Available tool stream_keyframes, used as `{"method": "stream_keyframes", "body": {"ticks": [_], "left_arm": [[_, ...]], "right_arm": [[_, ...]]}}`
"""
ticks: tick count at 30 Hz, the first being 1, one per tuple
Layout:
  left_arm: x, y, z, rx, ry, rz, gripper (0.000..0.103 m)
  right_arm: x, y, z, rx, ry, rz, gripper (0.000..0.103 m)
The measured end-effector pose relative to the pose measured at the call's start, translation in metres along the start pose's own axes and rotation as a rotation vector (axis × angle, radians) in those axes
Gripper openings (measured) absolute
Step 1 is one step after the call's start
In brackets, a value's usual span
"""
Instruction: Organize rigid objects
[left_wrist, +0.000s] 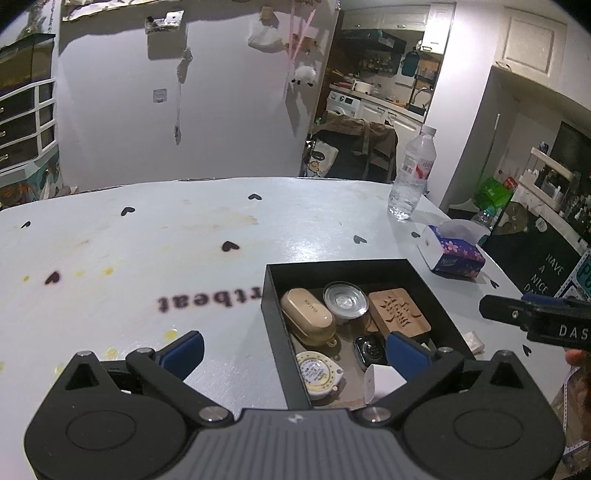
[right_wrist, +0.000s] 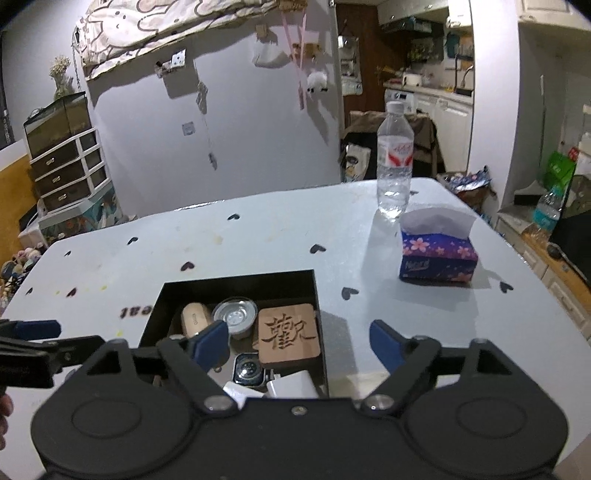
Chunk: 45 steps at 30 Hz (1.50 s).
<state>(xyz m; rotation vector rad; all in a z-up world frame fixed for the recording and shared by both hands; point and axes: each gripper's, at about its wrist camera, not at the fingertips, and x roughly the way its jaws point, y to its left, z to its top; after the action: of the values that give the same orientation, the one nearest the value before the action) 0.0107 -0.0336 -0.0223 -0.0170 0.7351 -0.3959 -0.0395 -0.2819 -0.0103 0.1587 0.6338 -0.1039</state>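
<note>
Both jaws open, empty; black box (right_wrist: 236, 280) ahead, holding items.

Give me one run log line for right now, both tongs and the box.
left tongs: open, empty | right tongs: open, empty | black box: holds wooden coaster, watch, beige case

On the table (right_wrist: 258, 240), the box (right_wrist: 162, 306) sits at 6 o'clock, holding a case (right_wrist: 194, 319), a cup (right_wrist: 236, 314) beside it and a wooden coaster (right_wrist: 288, 336) rightmost. A watch (right_wrist: 247, 369) lies before them. The tissue pack (right_wrist: 437, 254) stands at 3 o'clock, the bottle (right_wrist: 394, 162) behind it at 1 o'clock.
</note>
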Motion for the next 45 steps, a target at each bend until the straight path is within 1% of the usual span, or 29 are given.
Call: {"method": "stream_keyframes", "body": {"ticks": [1,2,6,9,15,18,22,31,45], "left_arm": [[-0.001,0.001,-0.001,-0.002,-0.002,0.001,0.103],[-0.001,0.001,-0.002,-0.005,-0.004,0.002,0.103],[-0.001,0.004,-0.005,-0.007,-0.017,0.005,0.103],[0.000,0.003,-0.008,0.017,-0.027,0.020,0.103],[0.003,0.001,-0.014,0.046,-0.030,0.039,0.103],[0.002,0.000,-0.016,0.046,-0.034,0.040,0.103],[0.003,0.001,-0.020,0.042,-0.021,0.043,0.103],[0.001,0.000,-0.027,0.045,-0.011,0.049,0.103],[0.000,-0.003,-0.028,0.053,-0.014,0.053,0.103]], "right_arm": [[-0.001,0.001,-0.002,-0.001,-0.005,-0.007,0.094],[-0.002,0.001,-0.004,0.000,-0.008,-0.012,0.099],[-0.008,0.003,-0.013,-0.022,-0.054,-0.023,0.103],[-0.009,0.002,-0.018,-0.033,-0.072,-0.044,0.103],[-0.010,-0.003,-0.026,-0.020,-0.066,-0.050,0.103],[-0.009,-0.004,-0.029,-0.037,-0.051,-0.052,0.103],[-0.008,-0.006,-0.033,-0.034,-0.035,-0.055,0.103],[-0.008,-0.005,-0.039,-0.033,-0.034,-0.041,0.103],[-0.009,-0.004,-0.039,-0.043,-0.035,-0.035,0.103]]}}
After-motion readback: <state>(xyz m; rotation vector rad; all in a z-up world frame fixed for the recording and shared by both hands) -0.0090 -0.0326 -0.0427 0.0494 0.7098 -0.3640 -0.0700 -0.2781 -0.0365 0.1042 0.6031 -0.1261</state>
